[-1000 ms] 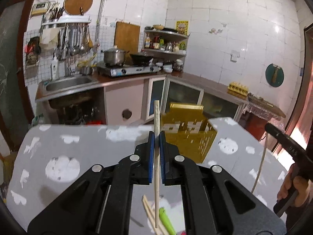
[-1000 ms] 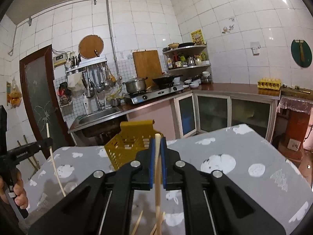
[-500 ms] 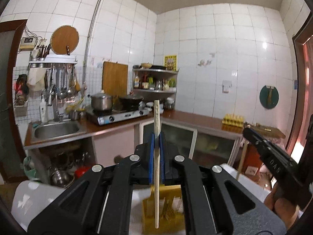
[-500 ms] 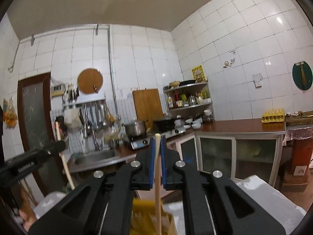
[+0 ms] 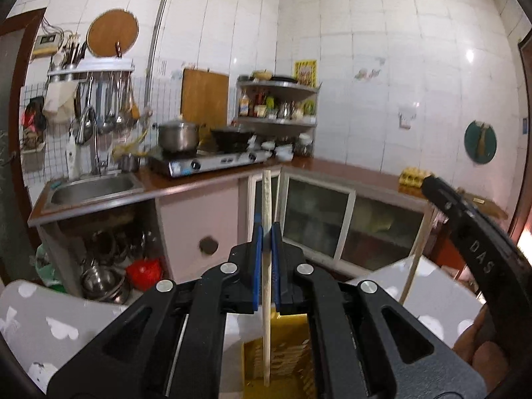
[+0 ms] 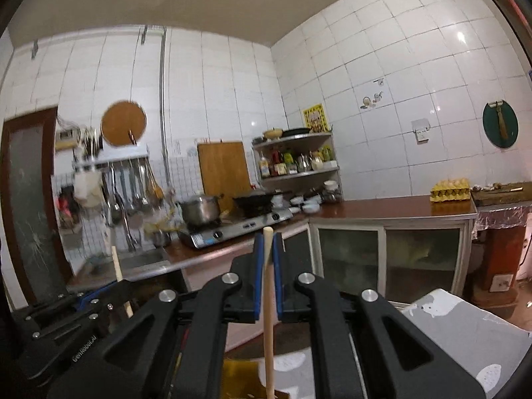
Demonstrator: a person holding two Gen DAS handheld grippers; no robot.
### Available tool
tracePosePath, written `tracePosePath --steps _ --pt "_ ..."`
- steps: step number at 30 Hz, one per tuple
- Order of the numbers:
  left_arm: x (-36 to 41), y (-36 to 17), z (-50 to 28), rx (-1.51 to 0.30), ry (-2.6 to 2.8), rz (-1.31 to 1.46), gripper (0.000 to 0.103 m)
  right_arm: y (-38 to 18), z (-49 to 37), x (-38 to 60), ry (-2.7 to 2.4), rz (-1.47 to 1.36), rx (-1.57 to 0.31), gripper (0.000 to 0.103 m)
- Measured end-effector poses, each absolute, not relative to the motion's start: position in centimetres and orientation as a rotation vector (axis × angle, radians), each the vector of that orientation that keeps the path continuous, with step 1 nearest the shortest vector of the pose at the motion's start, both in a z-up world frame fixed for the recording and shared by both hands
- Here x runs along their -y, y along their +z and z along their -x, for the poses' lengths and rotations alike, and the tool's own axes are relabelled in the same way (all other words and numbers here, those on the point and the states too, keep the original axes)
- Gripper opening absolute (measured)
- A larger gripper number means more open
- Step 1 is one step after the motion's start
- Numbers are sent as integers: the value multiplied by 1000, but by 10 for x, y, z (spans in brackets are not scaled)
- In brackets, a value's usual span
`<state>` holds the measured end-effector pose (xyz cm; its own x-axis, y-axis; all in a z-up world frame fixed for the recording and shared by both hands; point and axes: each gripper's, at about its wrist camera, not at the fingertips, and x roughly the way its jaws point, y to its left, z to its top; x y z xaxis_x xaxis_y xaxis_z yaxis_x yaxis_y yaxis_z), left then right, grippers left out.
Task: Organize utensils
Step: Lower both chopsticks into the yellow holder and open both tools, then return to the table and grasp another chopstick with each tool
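In the left wrist view, a sink (image 5: pixel 94 188) sits at far left on the counter, with a pot (image 5: pixel 178 137) on the stove (image 5: pixel 212 163) just right of it. At centre the left gripper (image 5: pixel 266 232) is clamped on a chopstick (image 5: pixel 267 316) — the blue pads (image 5: pixel 256 249) press its sides, and the stick stands upright, its lower end over a yellow basket (image 5: pixel 289 355) on the grey table (image 5: pixel 43 326). At far right the other gripper's black body shows, with a second stick beside it.

In the right wrist view, the left tool's black body fills the lower left. At centre the right gripper (image 6: pixel 268 242) is closed on its own chopstick (image 6: pixel 268 326), held upright with its top just above the pads — its lower end runs down towards the basket's yellow edge (image 6: pixel 239 379). An egg tray (image 6: pixel 450 191) rests on the counter at right.
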<state>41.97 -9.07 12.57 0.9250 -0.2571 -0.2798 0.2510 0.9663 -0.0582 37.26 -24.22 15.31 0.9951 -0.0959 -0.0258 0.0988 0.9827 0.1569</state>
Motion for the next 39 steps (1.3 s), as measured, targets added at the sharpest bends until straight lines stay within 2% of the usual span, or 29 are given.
tracePosePath --steps 4,8,9,10,11,12,13,16,18,20,22,25,39 --pt "86 110 -421 -335 -250 17 4 137 -378 246 -99 -143 -83 7" --pt "71 117 -413 -363 -240 32 4 135 -376 252 -87 -117 -170 9" --pt "68 122 -409 -374 -248 43 7 136 -374 256 -86 -121 -191 20" --pt "62 128 -403 -380 -254 54 14 138 -370 260 -88 -132 -209 43" --pt "57 135 -395 -377 -249 57 20 142 -362 266 -91 -155 -220 52" --pt "50 144 -382 -363 -229 50 36 147 -353 271 -99 -168 -223 58" --pt "46 149 -373 -354 -218 44 58 151 -342 274 -109 -163 -230 58" --pt "30 164 -339 -323 -182 40 86 155 -316 279 -125 -122 -270 62" --pt "18 170 -313 -311 -174 27 97 153 -292 282 -129 -110 -303 71" --pt "9 171 -292 -290 -157 17 98 148 -273 282 -128 -97 -324 76" --pt "2 168 -277 -297 -141 0 98 139 -254 280 -127 -72 -341 85" --pt "-10 152 -264 -356 -151 12 98 116 -229 274 -124 -38 -387 90" --pt "-27 23 -250 -702 -116 -24 98 9 -214 277 -141 -117 -628 91"
